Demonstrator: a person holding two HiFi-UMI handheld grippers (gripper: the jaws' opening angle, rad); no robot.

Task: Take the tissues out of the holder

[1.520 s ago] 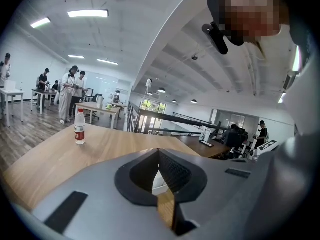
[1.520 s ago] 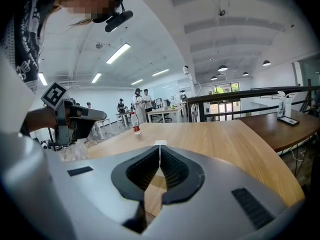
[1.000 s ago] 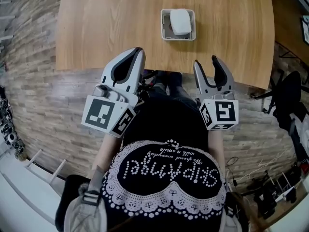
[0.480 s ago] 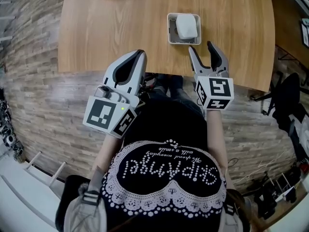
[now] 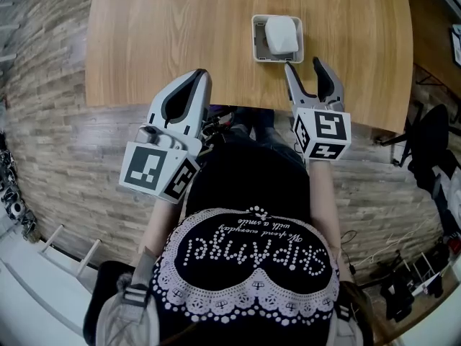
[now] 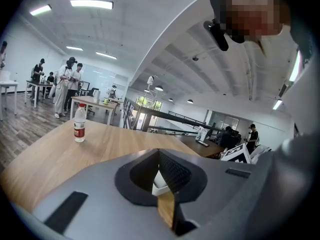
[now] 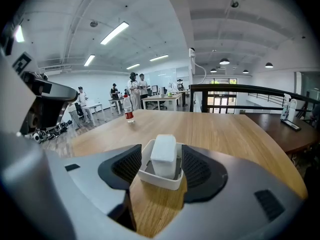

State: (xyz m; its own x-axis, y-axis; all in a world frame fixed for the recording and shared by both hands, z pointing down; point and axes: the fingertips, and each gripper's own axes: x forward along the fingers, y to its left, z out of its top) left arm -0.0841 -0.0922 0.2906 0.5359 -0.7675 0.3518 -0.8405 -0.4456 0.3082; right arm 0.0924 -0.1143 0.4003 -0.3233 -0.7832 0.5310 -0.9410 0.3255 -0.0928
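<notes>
The right claw [image 5: 303,65], jaws just opening and empty, waits at six o'clock of the square white plastic holder [image 5: 256,40]. It should pinch only the white tissue pack [image 5: 282,34].

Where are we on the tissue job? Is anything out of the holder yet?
Done: nothing is out yet. The tissue pack sits in the white holder on the wooden table.
In hand: the right gripper is lined up just short of the holder; its jaws have just been opening and are empty. The left gripper is shut and empty at the table edge.
Left: close on the pack and lift it out.
</notes>
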